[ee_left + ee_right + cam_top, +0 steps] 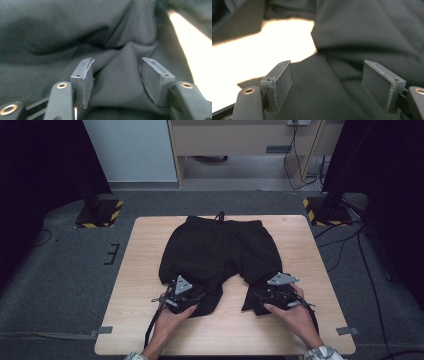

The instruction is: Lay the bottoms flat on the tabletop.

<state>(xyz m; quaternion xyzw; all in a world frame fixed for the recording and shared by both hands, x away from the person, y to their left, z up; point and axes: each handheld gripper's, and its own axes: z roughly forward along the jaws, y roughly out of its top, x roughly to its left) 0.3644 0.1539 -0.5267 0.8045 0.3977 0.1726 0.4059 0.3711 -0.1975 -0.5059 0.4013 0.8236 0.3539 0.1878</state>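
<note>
High view showed black shorts (217, 251) spread flat on the bench (130, 285), waistband at the far edge and both leg openings toward the person. The left tool (181, 296) sat at the hem of the left leg, the right tool (276, 296) at the hem of the right leg, each held in a hand (forearms entering from the near edge). In the left gripper view the left tool (116, 75) had its jaws apart, a raised fold of the shorts (120, 72) lying between them without being pinched. In the right gripper view the right tool (328, 82) also stood with jaws wide apart over the shorts (367, 32), cloth beneath them, bare bench (262, 47) showing beside the leg's edge.
</note>
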